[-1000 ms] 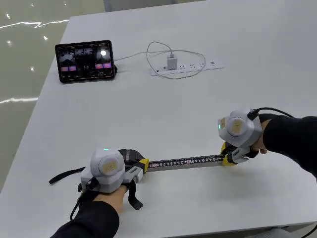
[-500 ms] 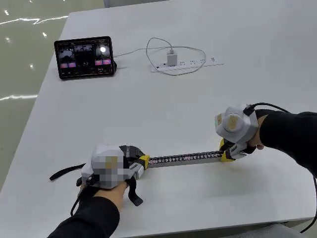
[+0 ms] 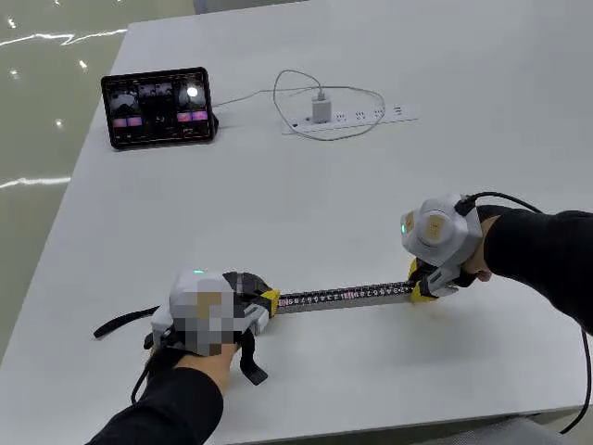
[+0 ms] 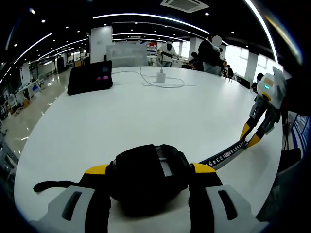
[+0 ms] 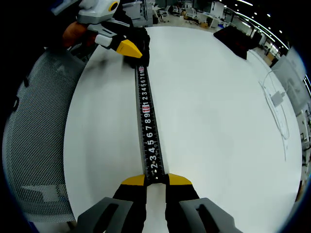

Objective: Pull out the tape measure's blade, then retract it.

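1. L gripper point(image 4: 149, 169): jaws clamped on both sides of the tape measure case point(image 4: 146, 187), near table edge.
2. Blade point(image 5: 147, 121): lies flat on the table, running from case to R gripper point(image 5: 156, 180), whose jaws are pinched on its tip. Span approx. same as 0.5 s ago, so pull-out prob. done and retract next.
3. White table point(image 3: 324, 213): bare in the middle.
4. Far end: tablet point(image 3: 157, 107), power strip point(image 3: 357, 119) w/ cable point(image 3: 287, 93).
5. Beyond: open hall.

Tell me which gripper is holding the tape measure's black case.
The left gripper: its jaws clamp the black case, while the right gripper pinches only the tip of the extended blade.
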